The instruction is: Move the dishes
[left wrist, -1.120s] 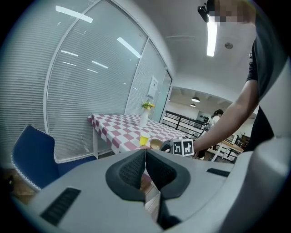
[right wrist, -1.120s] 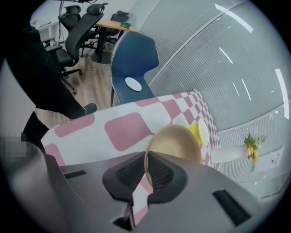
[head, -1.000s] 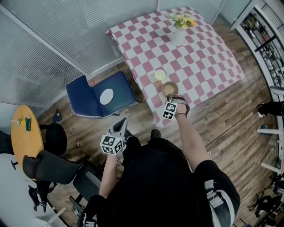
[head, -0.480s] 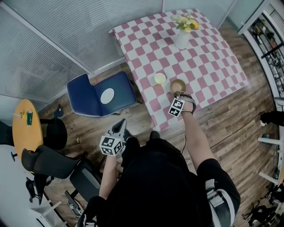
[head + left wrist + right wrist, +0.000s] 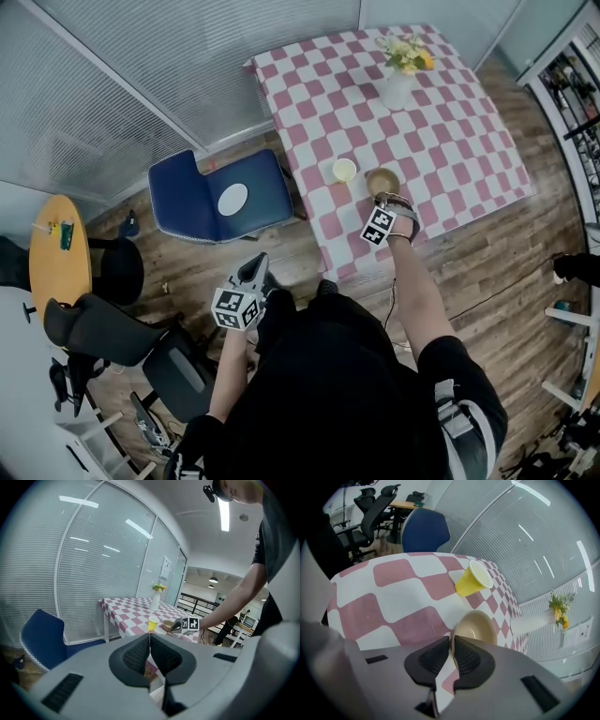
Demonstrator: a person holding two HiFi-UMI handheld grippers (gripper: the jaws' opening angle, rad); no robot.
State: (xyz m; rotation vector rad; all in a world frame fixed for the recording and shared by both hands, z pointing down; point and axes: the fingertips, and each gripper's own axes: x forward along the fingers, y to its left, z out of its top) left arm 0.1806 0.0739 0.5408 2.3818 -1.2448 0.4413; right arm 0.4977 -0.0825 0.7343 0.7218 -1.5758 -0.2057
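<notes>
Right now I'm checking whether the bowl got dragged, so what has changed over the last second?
The right gripper, pinching the bowl by its rim, slid it rightward along the near edge of the table, away from the yellow cup. Its jaws have just been opening slightly, rim still between them. The cup, the vase and the shut, empty left gripper stayed put.

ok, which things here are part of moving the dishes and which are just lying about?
Job: tan bowl, rim in the right hand-held gripper; yellow cup; white plate on the blue chair.
Just there: vase of flowers; checkered table; black office chair; round wooden table.
</notes>
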